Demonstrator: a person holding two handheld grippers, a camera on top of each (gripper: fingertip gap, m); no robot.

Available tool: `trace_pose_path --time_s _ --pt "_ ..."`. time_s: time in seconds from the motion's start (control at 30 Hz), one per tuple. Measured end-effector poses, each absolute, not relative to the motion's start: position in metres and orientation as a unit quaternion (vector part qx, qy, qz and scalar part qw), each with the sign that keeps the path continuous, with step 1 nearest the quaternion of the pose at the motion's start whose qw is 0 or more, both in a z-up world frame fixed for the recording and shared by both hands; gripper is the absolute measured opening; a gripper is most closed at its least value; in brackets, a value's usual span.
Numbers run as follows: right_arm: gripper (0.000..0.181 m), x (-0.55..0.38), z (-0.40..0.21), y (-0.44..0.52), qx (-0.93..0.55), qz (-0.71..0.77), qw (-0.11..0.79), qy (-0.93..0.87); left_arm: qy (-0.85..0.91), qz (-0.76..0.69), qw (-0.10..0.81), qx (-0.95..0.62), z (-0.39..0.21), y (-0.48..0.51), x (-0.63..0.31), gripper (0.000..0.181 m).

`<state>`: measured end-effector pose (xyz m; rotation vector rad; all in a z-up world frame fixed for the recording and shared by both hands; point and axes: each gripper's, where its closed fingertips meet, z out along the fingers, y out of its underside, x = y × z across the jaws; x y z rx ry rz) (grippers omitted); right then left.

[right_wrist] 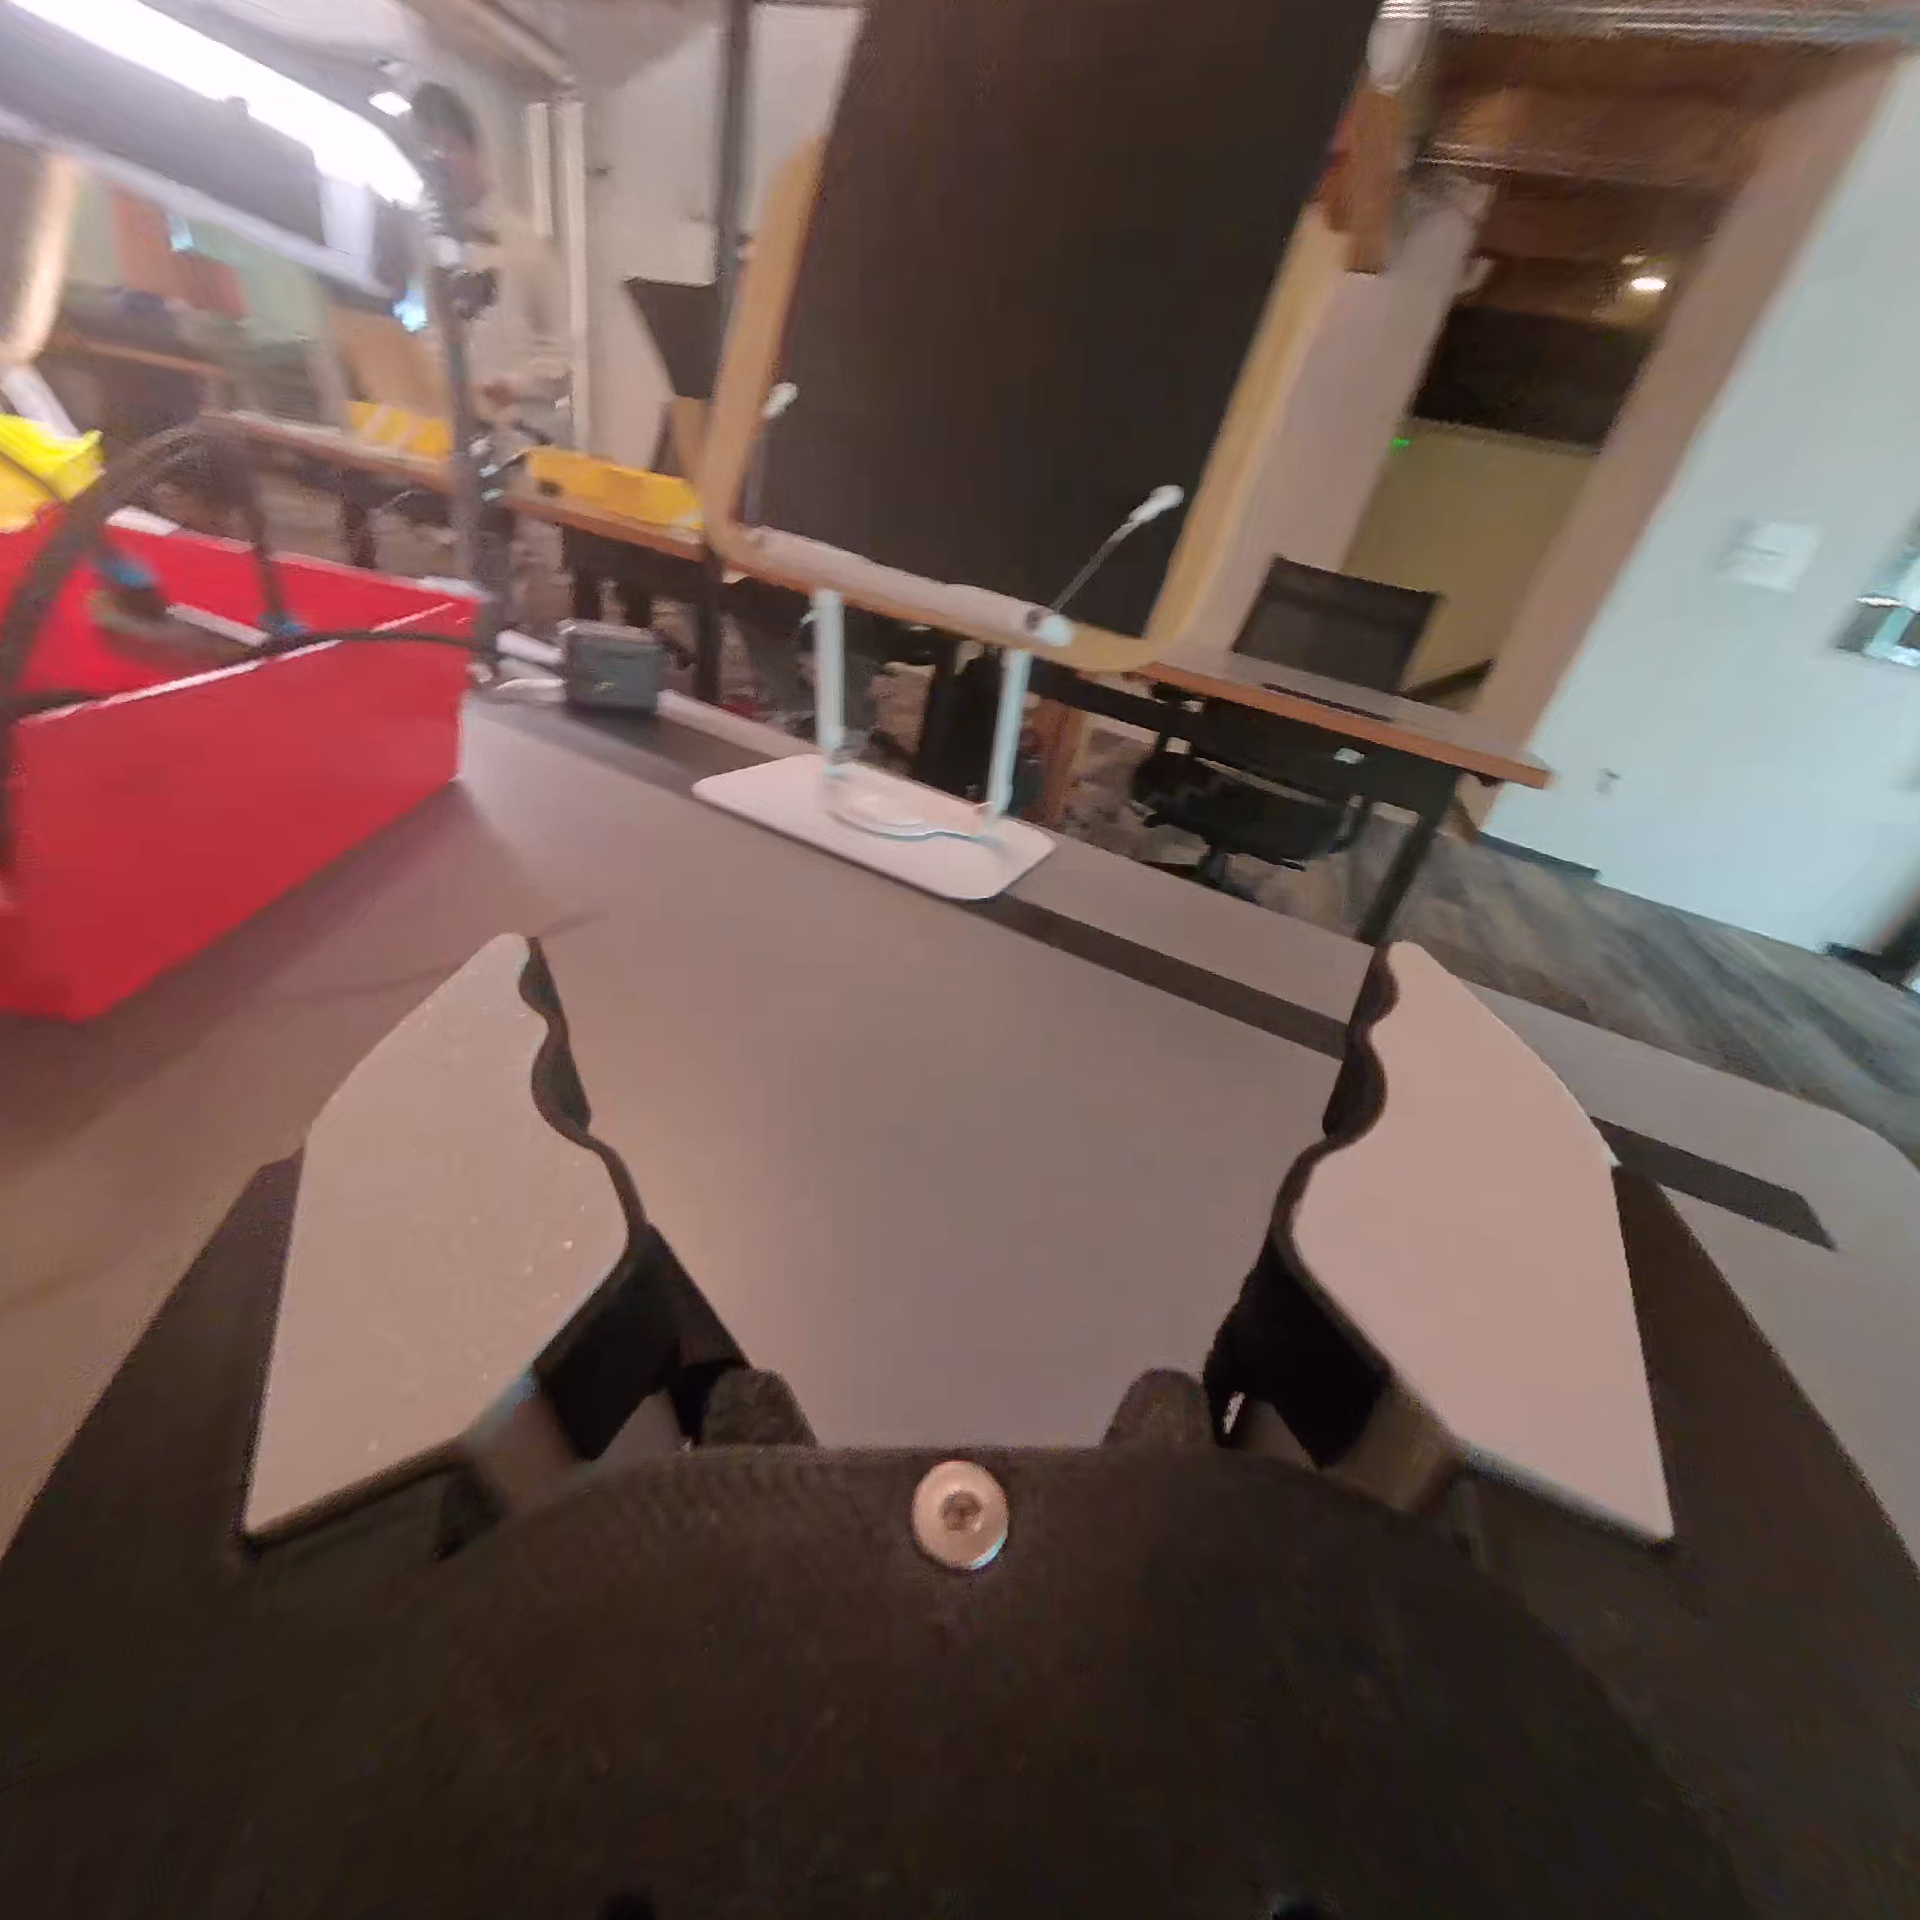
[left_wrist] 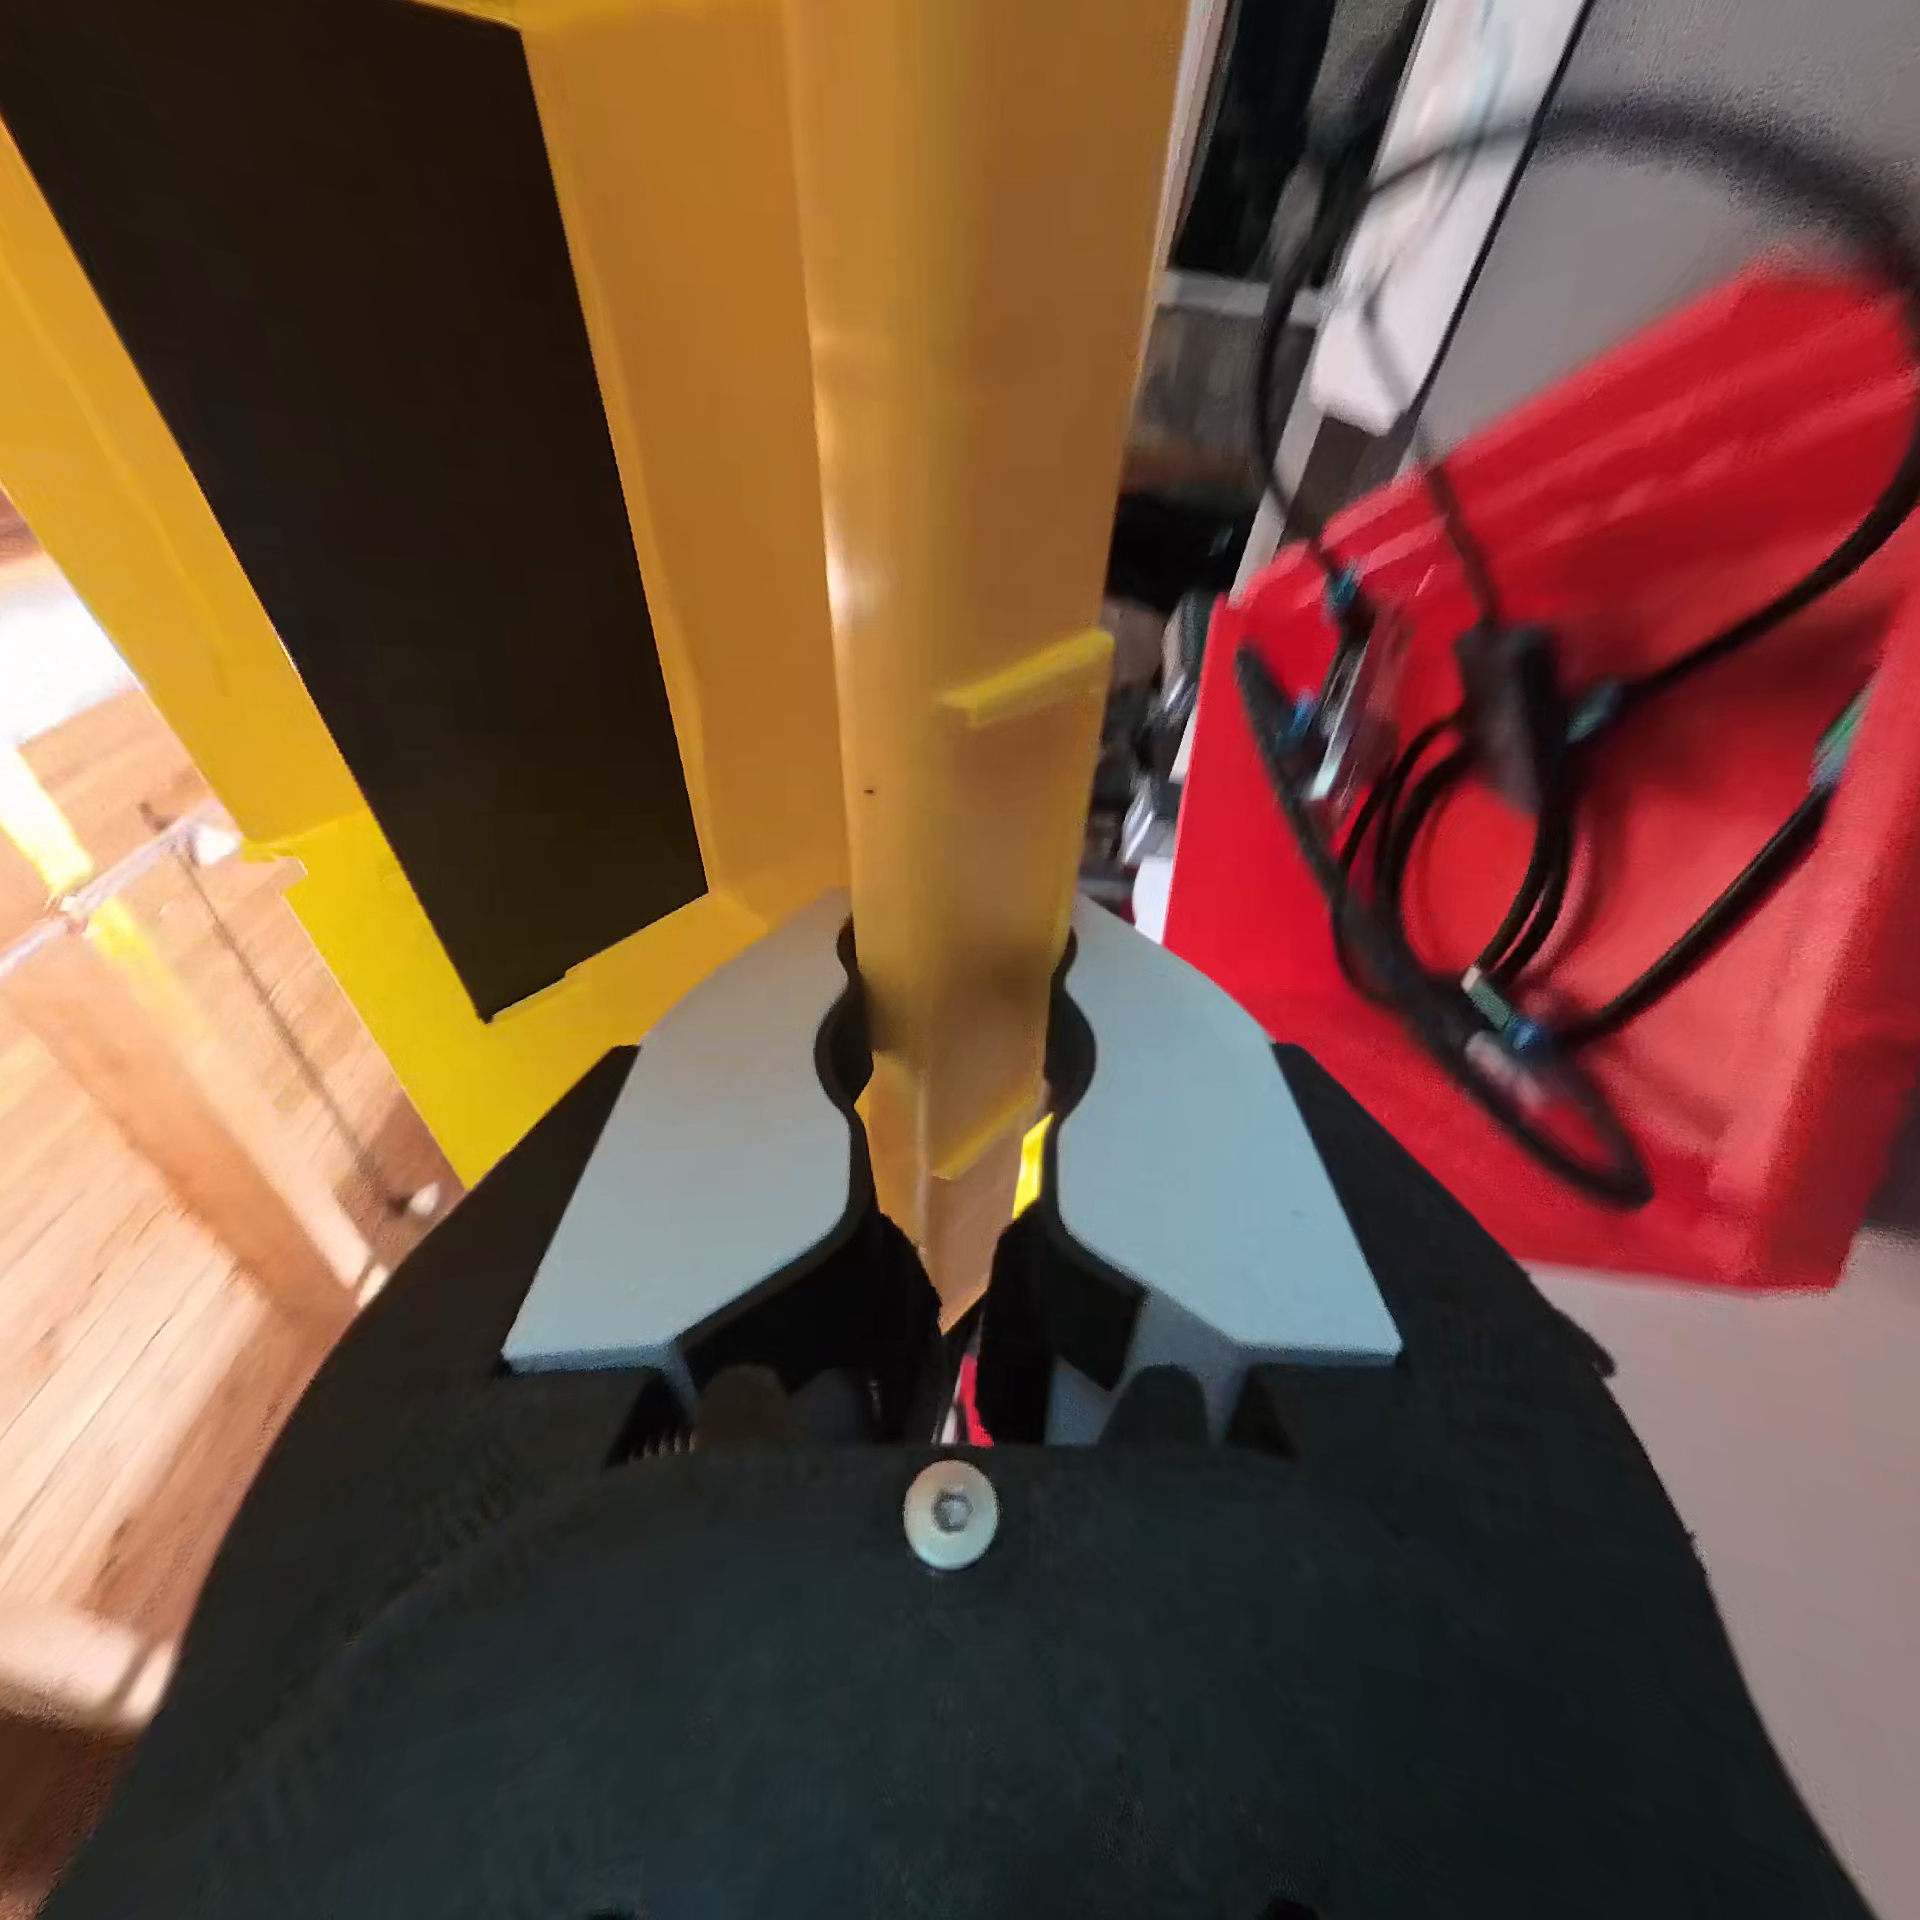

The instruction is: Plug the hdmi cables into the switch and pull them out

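Note:
My left gripper [left_wrist: 956, 935] is shut on the edge of a tall yellow plastic frame [left_wrist: 935, 416] that fills the middle of the left wrist view. To its right a red box [left_wrist: 1662, 935] carries looped black HDMI cables [left_wrist: 1455, 831] and small blurred devices [left_wrist: 1371, 686]; which of them is the switch I cannot tell. My right gripper [right_wrist: 956, 997] is open and empty, low over the grey table [right_wrist: 883, 1143]. The red box [right_wrist: 208, 769] with its cables [right_wrist: 62, 582] lies to its far left in the right wrist view.
A black panel [left_wrist: 343, 468] sits in the yellow frame. On the table ahead of the right gripper stand a white stand base [right_wrist: 883, 831], a large black board [right_wrist: 1039, 312] and a small grey device [right_wrist: 613, 670]. A person [right_wrist: 457, 135], desks and a chair [right_wrist: 1299, 727] are behind.

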<state>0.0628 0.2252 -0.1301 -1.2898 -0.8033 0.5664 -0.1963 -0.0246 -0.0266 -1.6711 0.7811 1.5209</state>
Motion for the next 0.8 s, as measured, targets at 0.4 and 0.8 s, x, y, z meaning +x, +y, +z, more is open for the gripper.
trace_pose_path --time_s 0.4,0.8 --pt "0.122 0.182 -0.061 0.263 -0.525 0.258 0.807 -0.086 0.510 0.398 0.399 -0.650 -0.102 0.104 -0.032 0.030" --pt "0.116 0.184 -0.058 0.261 -0.506 0.244 0.823 -0.084 0.599 0.319 0.278 -0.680 -0.249 0.156 0.004 0.032"
